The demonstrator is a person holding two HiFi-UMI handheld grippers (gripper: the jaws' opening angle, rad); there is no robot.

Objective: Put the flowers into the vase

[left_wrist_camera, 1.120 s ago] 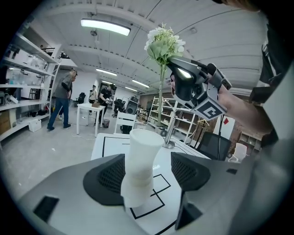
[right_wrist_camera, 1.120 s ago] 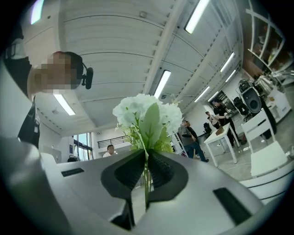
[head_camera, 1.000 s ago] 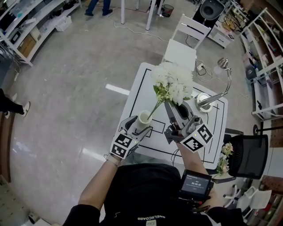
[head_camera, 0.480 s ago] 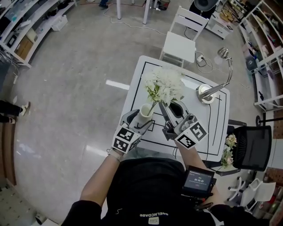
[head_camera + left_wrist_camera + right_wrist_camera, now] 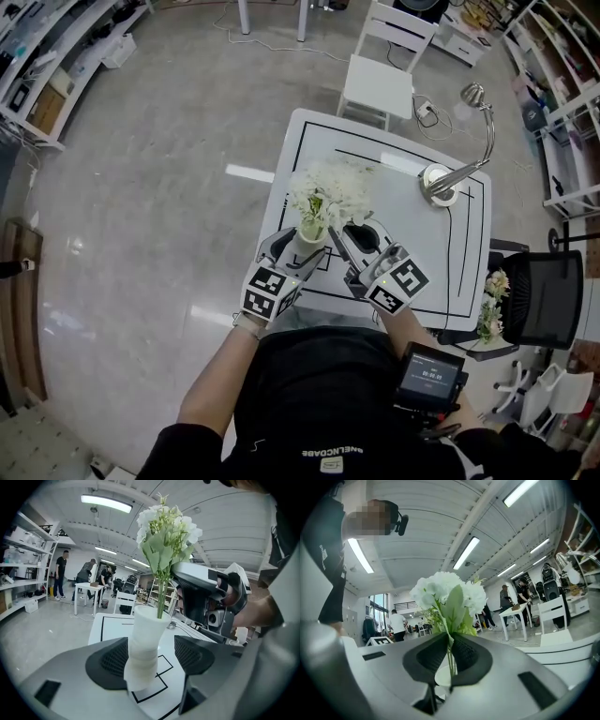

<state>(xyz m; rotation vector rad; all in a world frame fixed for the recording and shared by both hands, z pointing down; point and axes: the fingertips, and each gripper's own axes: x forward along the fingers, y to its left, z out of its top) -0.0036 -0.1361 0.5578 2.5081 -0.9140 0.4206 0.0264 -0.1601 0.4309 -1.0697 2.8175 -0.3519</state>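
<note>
**Right gripper pinching the stems at the vase mouth**

Right gripper (image 5: 451,645) has its jaws nearly together, pinched on the thin green stems (image 5: 450,663) of the flowers (image 5: 328,192). It is held about level. The stems pass down between the pads and their lower ends sit inside the vase (image 5: 144,644) mouth. How deep they reach, can't tell.

Left gripper (image 5: 152,659) has its jaws apart with the vase between them. The vase leans on one pad with a clear gap to the other, so this is steadying, not clamping.

Step in hand, my read: seating the bunch.
- Keep the stems upright and centred over the mouth.
- Lower straight down so they don't drag the rim and tip the vase.
- Let go only once the bunch rests on its own.
- The vase looks narrow and light and the blooms top-heavy, so the left gripper should stay around it until release.

Flowers: white clustered blooms with pale green leaves on a few long thin stems, heads well above the rim. The vase is white, matte and waisted. It stands on the white table (image 5: 412,234) near its left edge, toward the near-left corner.
</note>
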